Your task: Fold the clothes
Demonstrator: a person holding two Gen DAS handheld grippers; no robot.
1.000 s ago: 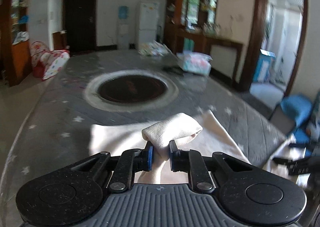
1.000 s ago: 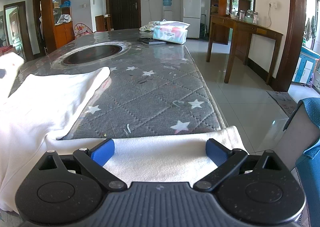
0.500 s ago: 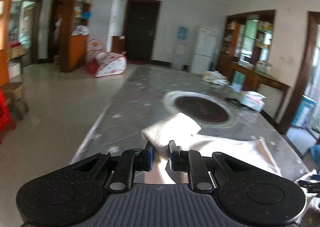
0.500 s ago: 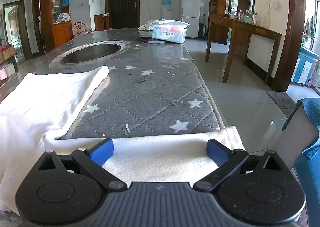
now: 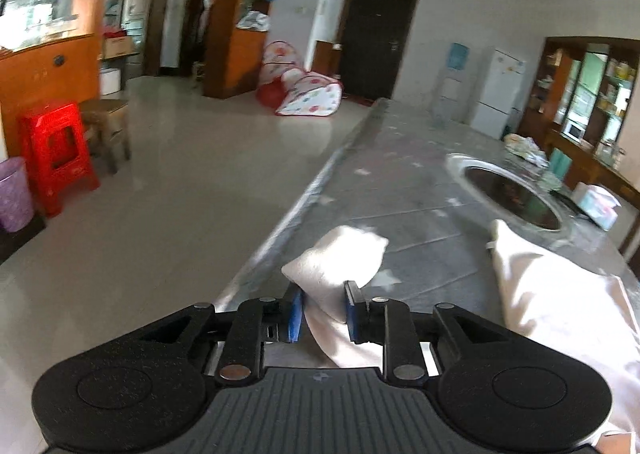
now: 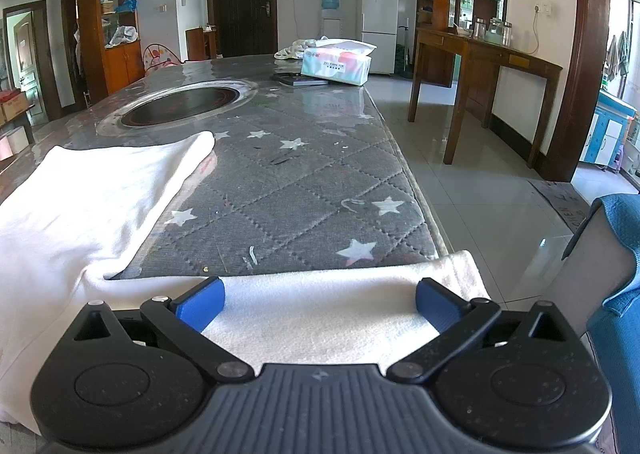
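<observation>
Jaws first: on our left gripper [image 5: 320, 312] they stand narrow and have just been opening, with a bunched fold of the white garment [image 5: 560, 294] between them, the cloth filling the gap between the blue pads [image 5: 295, 314], though we cannot tell whether they press on it; on our right gripper [image 6: 320, 304] the jaws stand wide apart, flat over the near hem of the same garment, and neither blue pad [image 6: 202, 302] pinches it.

From there we go by size; the bench [image 6: 288, 181] is a long one under a grey quilted cover with white stars, running away from us toward a dark door; the white garment spreads over its near end, one broad part lying along the left side in the right wrist view, a narrower strip stretched across the near edge under our right gripper; the bunched fold in our left gripper is lifted above the left edge of the bench, apart from the flat part.

A round dark inset [image 6: 180, 103] with a metal rim sits in the middle of the bench, just beyond the far tip of the garment; a tissue pack [image 6: 336, 63] lies near the far end, with a dark flat thing [image 6: 300, 79] just beside it; a red stool [image 5: 56, 157] stands on the floor to the left, well apart from the bench.
</observation>
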